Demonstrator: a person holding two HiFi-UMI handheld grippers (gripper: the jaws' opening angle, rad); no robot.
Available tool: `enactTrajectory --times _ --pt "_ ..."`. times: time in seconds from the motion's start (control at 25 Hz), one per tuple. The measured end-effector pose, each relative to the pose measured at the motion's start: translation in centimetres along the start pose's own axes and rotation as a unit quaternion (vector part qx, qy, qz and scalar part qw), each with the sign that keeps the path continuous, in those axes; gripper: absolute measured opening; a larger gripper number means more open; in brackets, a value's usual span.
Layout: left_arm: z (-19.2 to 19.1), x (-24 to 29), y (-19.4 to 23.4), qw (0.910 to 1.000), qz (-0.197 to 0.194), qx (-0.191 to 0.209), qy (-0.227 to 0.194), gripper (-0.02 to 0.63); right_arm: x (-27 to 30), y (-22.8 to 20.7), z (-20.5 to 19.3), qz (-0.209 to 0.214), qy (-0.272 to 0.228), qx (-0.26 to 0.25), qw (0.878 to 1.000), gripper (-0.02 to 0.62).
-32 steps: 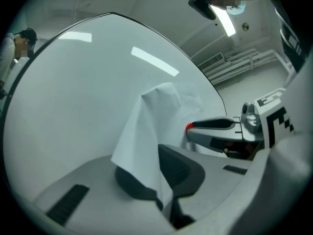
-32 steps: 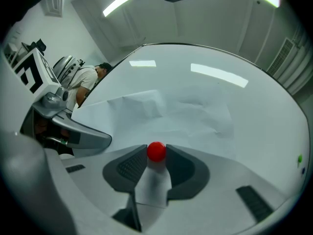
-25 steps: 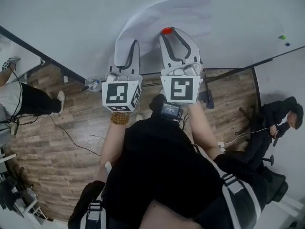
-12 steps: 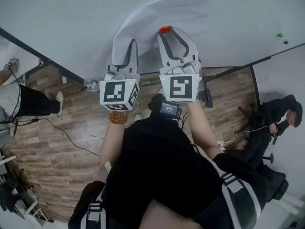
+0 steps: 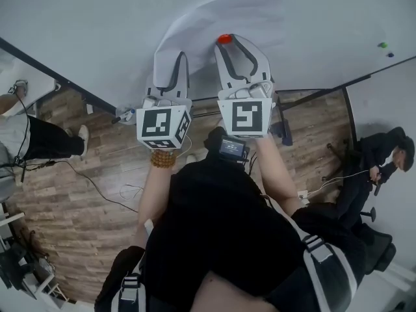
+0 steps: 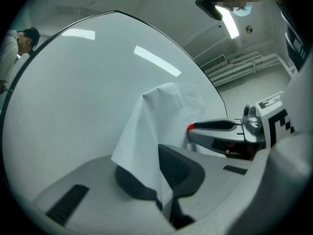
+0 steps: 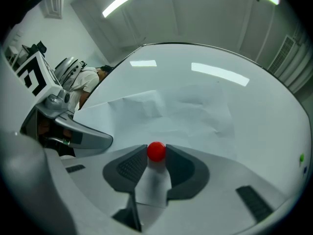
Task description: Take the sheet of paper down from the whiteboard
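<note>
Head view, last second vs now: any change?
Nothing visibly changed. The left tongs still pinch the lifted corner of the sheet of paper. The right tongs still sit closed on the red magnet against the whiteboard. Neither hand has shifted.

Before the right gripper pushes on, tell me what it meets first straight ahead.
The red magnet: the right gripper has it between its jaw tips, pads apparently touching both sides. Directly behind it lies the sheet of paper, against the whiteboard.
</note>
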State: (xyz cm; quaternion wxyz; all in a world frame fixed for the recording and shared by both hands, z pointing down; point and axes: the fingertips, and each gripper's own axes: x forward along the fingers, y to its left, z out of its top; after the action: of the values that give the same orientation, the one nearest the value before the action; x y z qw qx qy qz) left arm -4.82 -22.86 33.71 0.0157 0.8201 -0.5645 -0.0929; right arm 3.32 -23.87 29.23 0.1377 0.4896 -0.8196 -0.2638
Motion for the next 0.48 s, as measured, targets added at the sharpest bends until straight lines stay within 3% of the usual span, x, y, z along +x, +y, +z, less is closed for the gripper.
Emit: enactTrajectory --times 0.48 --pt "0.16 -0.05 0.01 0.9999 -0.005 -0.01 0.0 0.011 -0.06 -0.14 0.01 0.001 -0.003 0.034 0.999 0.114"
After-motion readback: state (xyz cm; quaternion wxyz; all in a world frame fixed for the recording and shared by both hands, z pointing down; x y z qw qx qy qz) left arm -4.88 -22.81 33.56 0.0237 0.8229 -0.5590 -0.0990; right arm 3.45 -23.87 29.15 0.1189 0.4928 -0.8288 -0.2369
